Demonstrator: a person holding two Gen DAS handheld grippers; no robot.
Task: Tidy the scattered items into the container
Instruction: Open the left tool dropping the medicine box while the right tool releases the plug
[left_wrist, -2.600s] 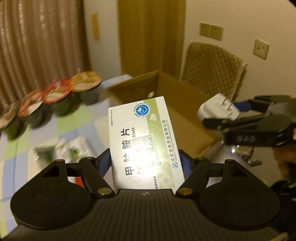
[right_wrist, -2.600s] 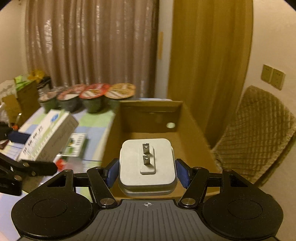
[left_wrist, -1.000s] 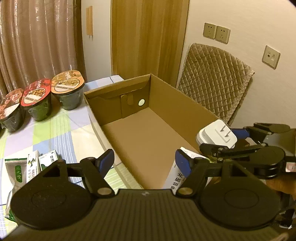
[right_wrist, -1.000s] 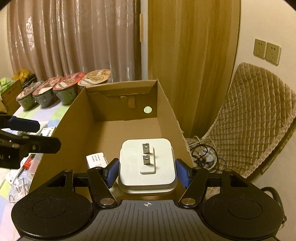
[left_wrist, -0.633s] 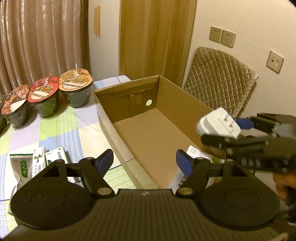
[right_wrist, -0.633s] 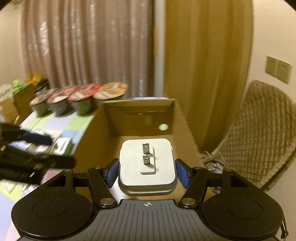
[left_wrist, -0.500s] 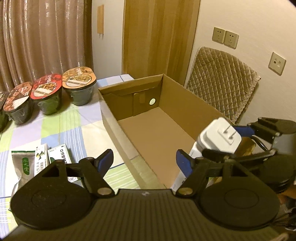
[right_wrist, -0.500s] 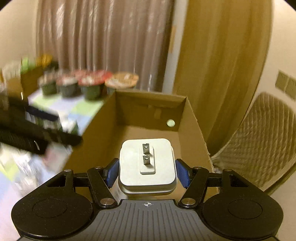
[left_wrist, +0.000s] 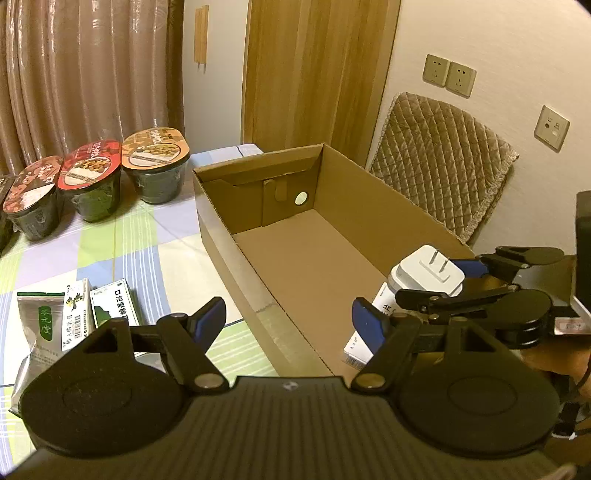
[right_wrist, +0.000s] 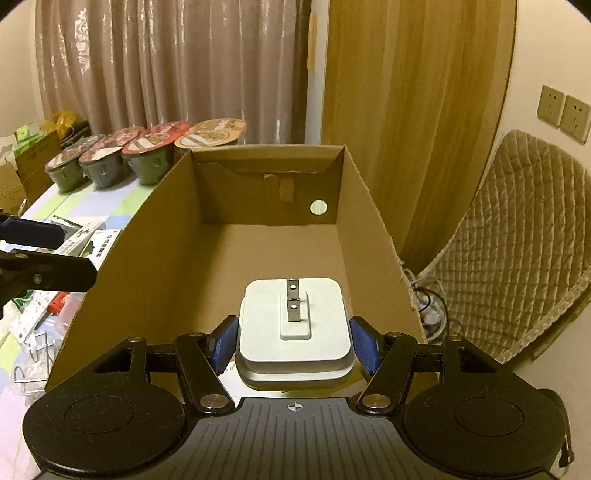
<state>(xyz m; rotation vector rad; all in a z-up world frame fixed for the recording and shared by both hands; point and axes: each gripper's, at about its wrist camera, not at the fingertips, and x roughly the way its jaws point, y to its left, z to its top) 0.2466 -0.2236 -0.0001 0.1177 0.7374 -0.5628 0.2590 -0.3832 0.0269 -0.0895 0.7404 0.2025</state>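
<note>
Two grippers are working at one cardboard box (left_wrist: 354, 225). Right gripper (right_wrist: 294, 341) is clamping a white plug adapter (right_wrist: 293, 325), prongs upward, over the box's near end. Left gripper (left_wrist: 288, 319) is hanging empty with jaws spread, above the box's left wall. One white medicine box (left_wrist: 364, 332) is lying inside the near corner. Several packets (left_wrist: 77, 310) are lying on the checked tablecloth (left_wrist: 147, 243), left of the box; three instant-noodle bowls (left_wrist: 92, 177) are standing behind.
</note>
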